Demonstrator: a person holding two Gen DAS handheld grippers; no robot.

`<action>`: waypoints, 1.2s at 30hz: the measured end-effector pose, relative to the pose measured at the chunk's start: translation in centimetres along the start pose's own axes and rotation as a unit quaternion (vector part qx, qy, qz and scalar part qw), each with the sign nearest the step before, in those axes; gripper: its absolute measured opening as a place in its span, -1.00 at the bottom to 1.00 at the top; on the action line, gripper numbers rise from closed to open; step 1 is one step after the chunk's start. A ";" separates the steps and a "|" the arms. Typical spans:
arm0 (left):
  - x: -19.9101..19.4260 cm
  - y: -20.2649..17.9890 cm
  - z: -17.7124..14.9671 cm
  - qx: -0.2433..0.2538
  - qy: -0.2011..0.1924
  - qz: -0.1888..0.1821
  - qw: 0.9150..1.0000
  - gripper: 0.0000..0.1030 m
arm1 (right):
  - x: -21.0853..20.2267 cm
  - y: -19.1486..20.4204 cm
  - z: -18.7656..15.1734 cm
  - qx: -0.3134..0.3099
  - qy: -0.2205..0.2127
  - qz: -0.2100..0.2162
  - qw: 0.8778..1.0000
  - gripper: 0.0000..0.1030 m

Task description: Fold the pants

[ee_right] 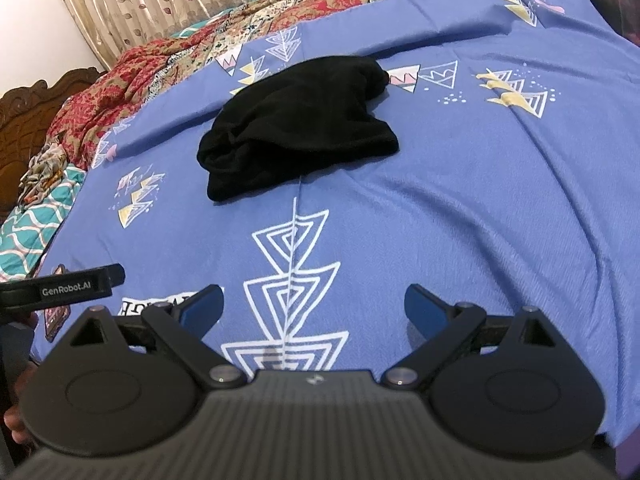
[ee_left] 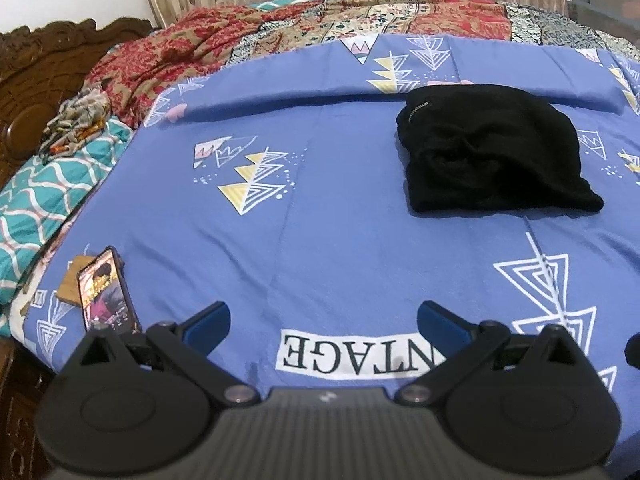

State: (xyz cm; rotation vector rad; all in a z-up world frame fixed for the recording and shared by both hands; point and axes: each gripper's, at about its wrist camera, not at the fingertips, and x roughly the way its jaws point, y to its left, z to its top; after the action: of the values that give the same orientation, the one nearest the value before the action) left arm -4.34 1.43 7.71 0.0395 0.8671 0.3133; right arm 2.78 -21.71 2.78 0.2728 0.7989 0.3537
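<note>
Black pants (ee_left: 496, 148) lie folded into a compact bundle on a blue bedsheet (ee_left: 340, 208) printed with white and yellow triangles, toward the far side of the bed. The left gripper (ee_left: 323, 320) and right gripper (ee_right: 314, 306) both hover near the bed's front edge, well apart from the pants, jaws spread wide and holding nothing. A smartphone (ee_left: 106, 292) rests at the sheet's left edge.
</note>
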 end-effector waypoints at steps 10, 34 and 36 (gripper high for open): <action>-0.9 -0.6 1.5 -0.003 0.003 -0.035 0.999 1.00 | -1.1 -0.1 1.7 -0.003 -0.027 0.004 1.000 0.91; -0.2 -2.3 1.6 0.016 0.019 -0.061 0.998 1.00 | -0.7 -0.1 1.5 -0.010 -0.021 0.002 1.000 0.91; 0.0 -2.3 1.5 0.015 0.022 -0.062 0.998 1.00 | -0.6 0.0 1.5 -0.011 -0.020 0.002 1.000 0.91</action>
State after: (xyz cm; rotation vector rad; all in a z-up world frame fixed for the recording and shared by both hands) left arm -2.61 -0.61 8.37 0.0064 0.9137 0.1864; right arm 3.47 -22.12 4.20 0.2603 0.7548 0.3597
